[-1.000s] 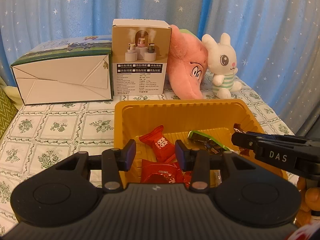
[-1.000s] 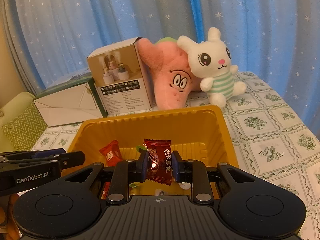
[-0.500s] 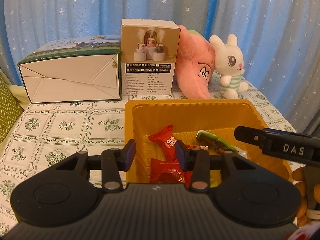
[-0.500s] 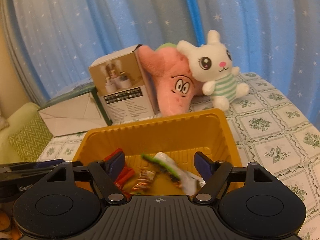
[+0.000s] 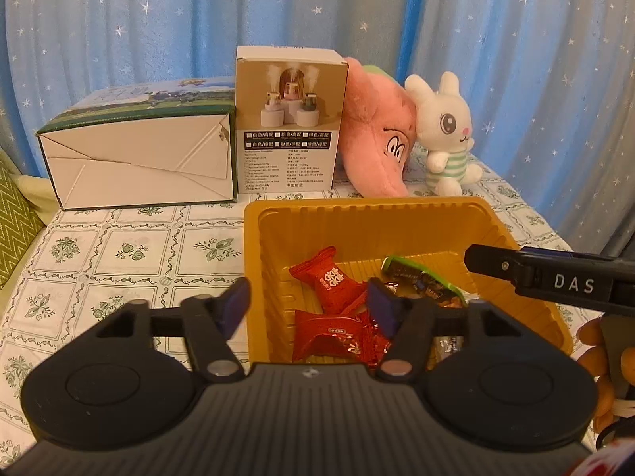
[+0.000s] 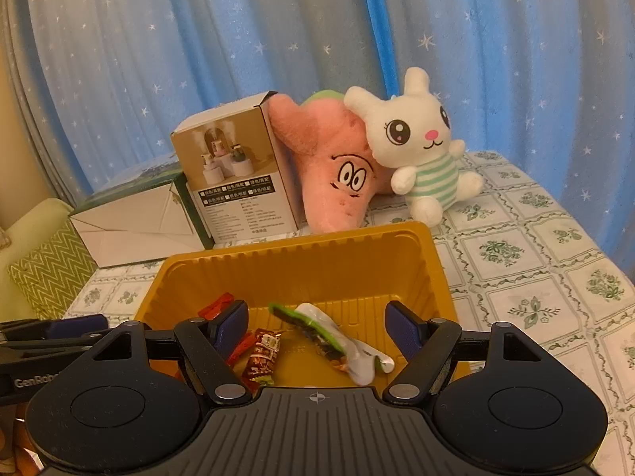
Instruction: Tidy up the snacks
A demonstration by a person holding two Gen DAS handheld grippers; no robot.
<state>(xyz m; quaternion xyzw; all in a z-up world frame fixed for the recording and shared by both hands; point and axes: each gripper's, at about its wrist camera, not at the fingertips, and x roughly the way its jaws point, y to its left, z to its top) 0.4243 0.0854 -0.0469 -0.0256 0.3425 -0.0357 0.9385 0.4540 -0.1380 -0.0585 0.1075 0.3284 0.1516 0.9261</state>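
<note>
Left gripper (image 5: 307,303): jaws opening, nothing gripped.
Right gripper (image 6: 317,323): jaws wide, empty.
Yellow tray (image 5: 357,214): holds several wrapped snacks (image 5: 333,285).

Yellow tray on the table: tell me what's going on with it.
A person with a gripper in each hand is sorting wrapped snacks into the yellow tray. The right gripper hangs open and empty above a brown candy. The left gripper is opening over the red packets, gripping nothing.

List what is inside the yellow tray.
The yellow tray holds red snack packets, a green-edged packet and a small brown candy. The grippers hide its near end.
</note>
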